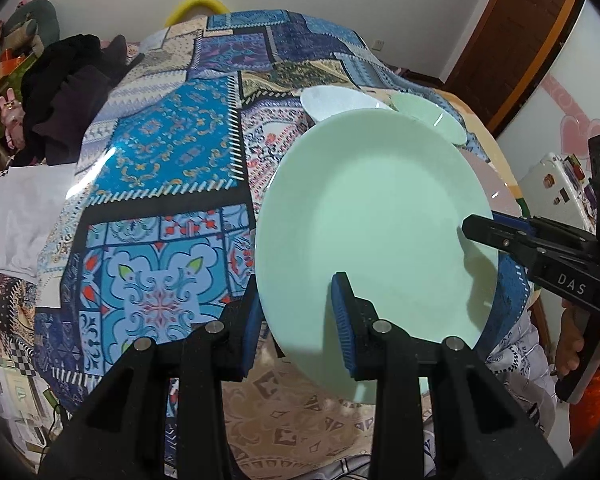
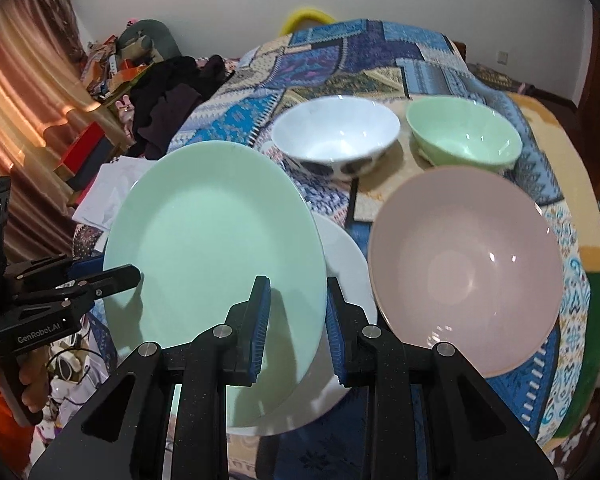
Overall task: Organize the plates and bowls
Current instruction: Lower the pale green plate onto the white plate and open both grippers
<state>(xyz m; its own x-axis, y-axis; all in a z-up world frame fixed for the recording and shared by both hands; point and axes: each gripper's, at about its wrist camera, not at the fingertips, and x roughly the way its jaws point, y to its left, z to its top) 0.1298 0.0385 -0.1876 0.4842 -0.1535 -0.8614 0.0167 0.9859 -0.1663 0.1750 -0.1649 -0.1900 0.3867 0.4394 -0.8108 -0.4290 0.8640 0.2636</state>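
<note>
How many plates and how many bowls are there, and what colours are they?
Plates: 2, a green plate held over a white plate.
Bowls: 3, a white bowl, a green bowl and a pink bowl.
Total: 5 dishes.

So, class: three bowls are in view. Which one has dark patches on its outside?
The white bowl, at the back left beside the plain green bowl. The pink bowl, nearer the camera, shows no patches either.

A plate apparently overlaps another plate; three bowls stand right and behind.
</note>
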